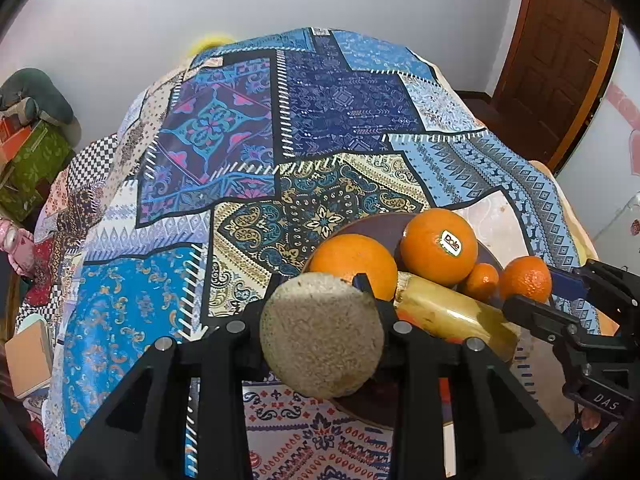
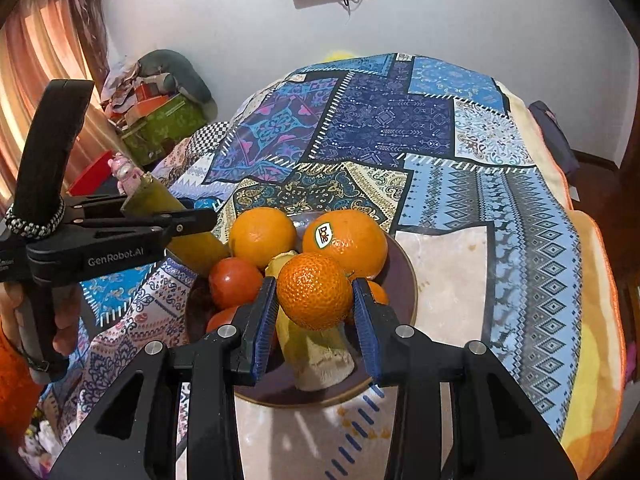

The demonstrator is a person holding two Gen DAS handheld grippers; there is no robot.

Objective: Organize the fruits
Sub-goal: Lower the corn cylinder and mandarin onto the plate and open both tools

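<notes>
A dark plate [image 2: 404, 272] on the patterned cloth holds two big oranges [image 2: 262, 236], one with a Dole sticker [image 2: 348, 242], red tomatoes [image 2: 234, 282] and a yellow-green cane piece [image 2: 320, 354]. My right gripper [image 2: 316, 312] is shut on a mandarin [image 2: 314, 290] above the plate. My left gripper [image 1: 320, 320] is shut on another yellow-green cane piece [image 1: 320, 334], its cut end facing the camera, held at the plate's left edge. It shows in the right wrist view [image 2: 188, 232]. The right gripper shows in the left wrist view [image 1: 552, 304] with the mandarin [image 1: 524, 278].
The patchwork cloth [image 1: 344, 112] covers a table [image 2: 452, 284] that falls away on all sides. Boxes and bags [image 2: 160, 116] are piled by the left wall, with a pink toy [image 2: 124, 172]. A wooden door [image 1: 556, 60] stands at the right.
</notes>
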